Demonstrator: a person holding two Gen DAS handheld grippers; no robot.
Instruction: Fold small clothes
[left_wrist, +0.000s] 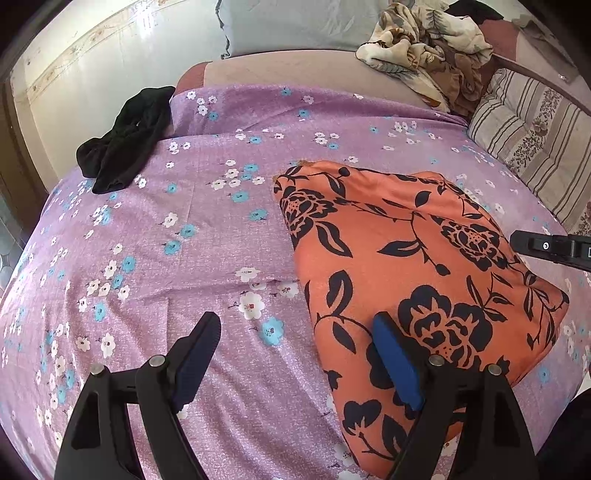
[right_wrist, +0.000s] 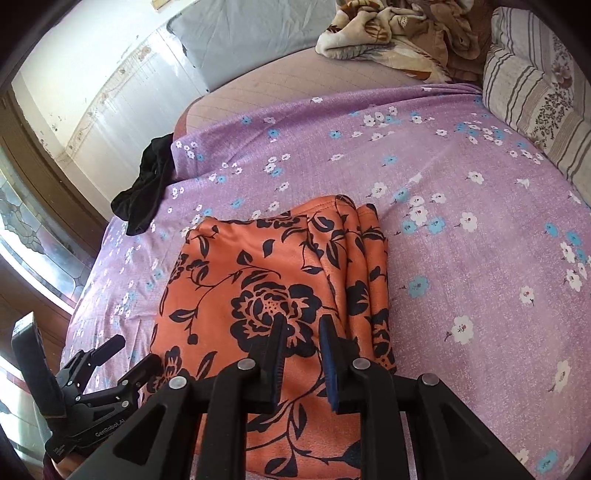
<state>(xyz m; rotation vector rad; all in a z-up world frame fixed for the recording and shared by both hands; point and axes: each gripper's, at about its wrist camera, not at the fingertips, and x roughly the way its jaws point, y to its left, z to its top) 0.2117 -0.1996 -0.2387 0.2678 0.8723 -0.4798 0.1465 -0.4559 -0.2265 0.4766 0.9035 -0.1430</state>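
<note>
An orange garment printed with black flowers (right_wrist: 273, 288) is seen folded into a compact stack on a bed covered by a lilac floral sheet (left_wrist: 207, 229). The left gripper (left_wrist: 295, 354) is held spread wide at the stack's near left edge, nothing between its pads; one pad hangs over the sheet, the other over the orange cloth. The right gripper (right_wrist: 301, 332) is poised over the stack's near end with only a narrow gap left between its pads, and no cloth can be made out in that gap.

The fabric is judged light, soft and somewhat slippery, with layered edges (right_wrist: 365, 251) bunched along the stack's right side that could slide apart. A hold is best taken across all layers at a folded edge, not on the top ply alone. A crumpled black garment (left_wrist: 122, 144), apparently not yet folded, lies at the sheet's far left edge.
</note>
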